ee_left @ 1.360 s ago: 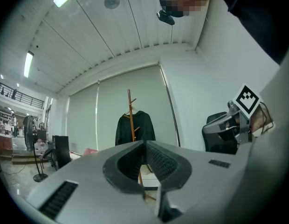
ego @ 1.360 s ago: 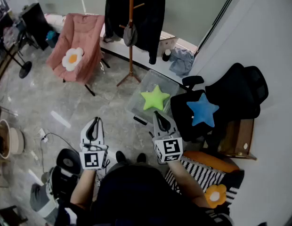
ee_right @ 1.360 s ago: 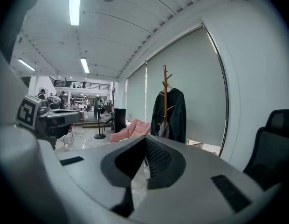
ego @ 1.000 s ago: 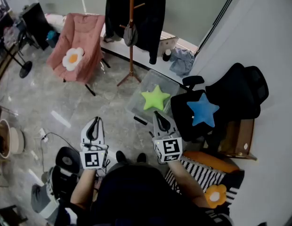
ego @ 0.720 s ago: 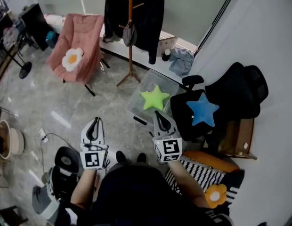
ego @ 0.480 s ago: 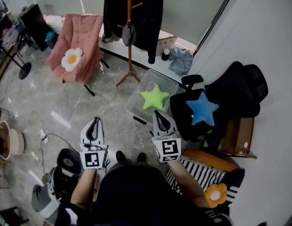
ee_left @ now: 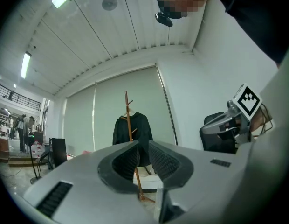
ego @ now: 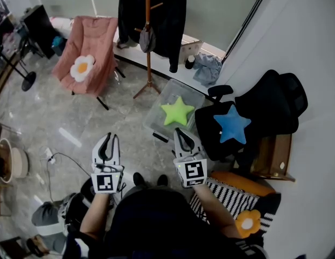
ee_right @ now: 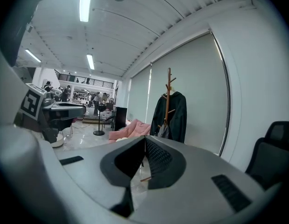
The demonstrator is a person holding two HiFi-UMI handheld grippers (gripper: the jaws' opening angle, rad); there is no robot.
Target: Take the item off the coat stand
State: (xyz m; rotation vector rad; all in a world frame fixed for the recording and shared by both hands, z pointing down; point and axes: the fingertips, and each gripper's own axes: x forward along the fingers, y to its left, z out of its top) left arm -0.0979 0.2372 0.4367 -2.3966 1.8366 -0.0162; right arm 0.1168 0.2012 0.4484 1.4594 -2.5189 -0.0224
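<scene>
A wooden coat stand [ego: 148, 42] rises at the far side of the room. A black jacket [ego: 166, 15] hangs on it, with a small grey item [ego: 146, 39] lower on the pole. Both grippers are held low in front of me, far short of the stand. My left gripper [ego: 108, 137] has its jaws opening by a narrow gap, nothing between them. My right gripper [ego: 179, 130] is shut and empty. In the left gripper view the stand [ee_left: 129, 115] and jacket [ee_left: 145, 127] show beyond the left gripper [ee_left: 143, 143]. In the right gripper view the jacket [ee_right: 178, 110] hangs past the right gripper [ee_right: 144, 138].
A pink chair [ego: 91, 42] with a flower cushion stands left of the stand. A clear bin [ego: 168, 93] holding a green star cushion [ego: 177, 111] lies on the floor ahead. A black office chair [ego: 270, 104] with a blue star [ego: 232, 125] is at the right. A person's leg [ego: 48, 215] is at lower left.
The left gripper's jaws have parted slightly. Both grippers have edged a little higher in the head view. At lower left a person's leg has stretched out over the floor.
</scene>
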